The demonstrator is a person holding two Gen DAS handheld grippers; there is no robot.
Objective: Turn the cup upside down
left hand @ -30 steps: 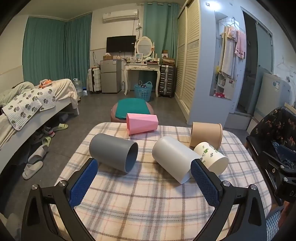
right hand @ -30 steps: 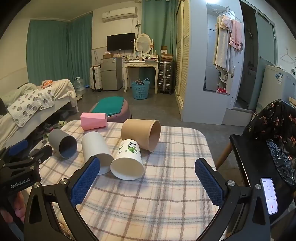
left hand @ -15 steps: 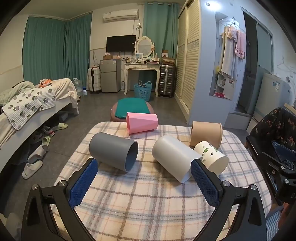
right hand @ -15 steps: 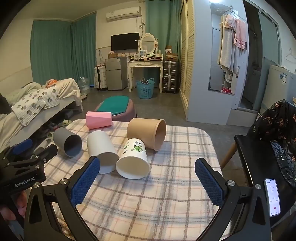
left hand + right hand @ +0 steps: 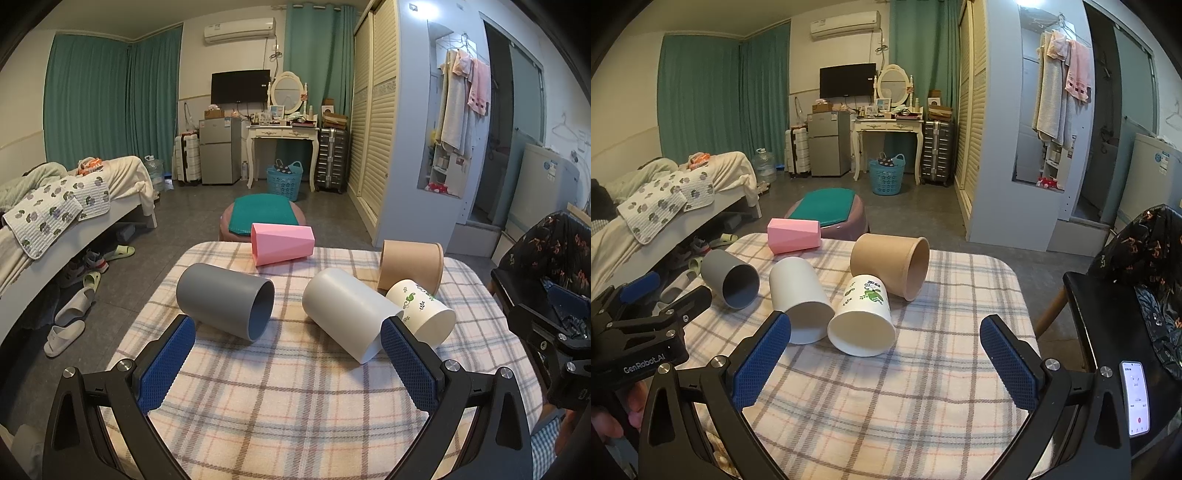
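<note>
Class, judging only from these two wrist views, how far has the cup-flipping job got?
Done: nothing; the grey cup, white cup, leaf-print cup, brown cup and pink cup all lie on their sides on the checked cloth. In hand: nothing; the left gripper and right gripper are open, short of the cups. Left: grasp, flip.

The left wrist view hides part of the brown paper cup (image 5: 410,264) behind the leaf-printed white paper cup (image 5: 421,308); the phone screen (image 5: 1134,397) text is illegible.
</note>
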